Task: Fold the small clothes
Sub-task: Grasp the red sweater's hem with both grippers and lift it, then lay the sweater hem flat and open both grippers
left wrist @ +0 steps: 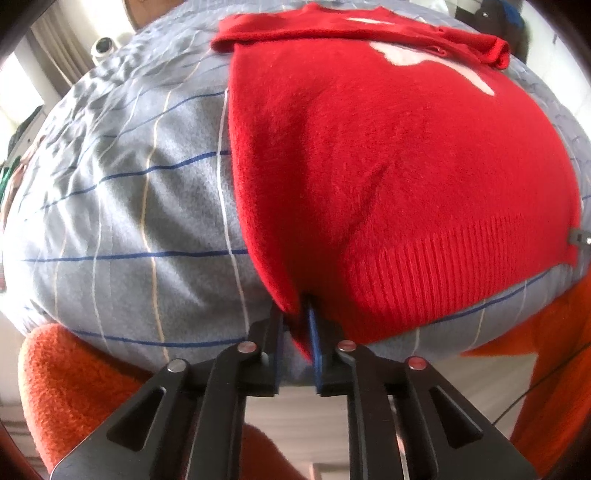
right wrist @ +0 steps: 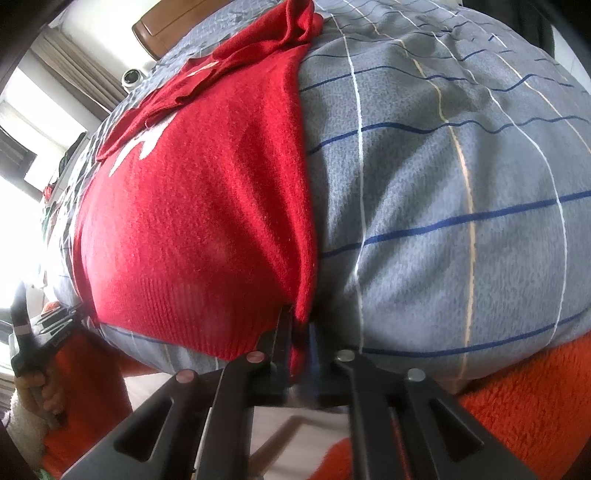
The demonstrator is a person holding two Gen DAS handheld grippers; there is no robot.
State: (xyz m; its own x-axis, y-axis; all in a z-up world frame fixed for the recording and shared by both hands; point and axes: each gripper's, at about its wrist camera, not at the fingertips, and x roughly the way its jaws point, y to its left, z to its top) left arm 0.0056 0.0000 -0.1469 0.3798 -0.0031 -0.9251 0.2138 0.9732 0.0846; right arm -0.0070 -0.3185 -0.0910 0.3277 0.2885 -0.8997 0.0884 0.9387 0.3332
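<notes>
A red knitted sweater [left wrist: 388, 166] with a white pattern lies on a grey checked bedsheet [left wrist: 122, 206], sleeves folded across its top. My left gripper [left wrist: 297, 317] is shut on the sweater's lower left hem corner. In the right wrist view the same sweater [right wrist: 199, 206] lies left of centre on the bedsheet [right wrist: 461, 184]. My right gripper [right wrist: 299, 325] is shut on the sweater's lower right hem corner. The left gripper [right wrist: 55, 317] also shows at the far left edge of the right wrist view, held in a hand.
An orange fleece blanket [left wrist: 74, 387] hangs over the bed's near edge, also in the right wrist view [right wrist: 524, 398]. A wooden headboard [right wrist: 170, 26] stands at the far end. A small white camera [left wrist: 103, 48] sits beyond the bed, near curtains.
</notes>
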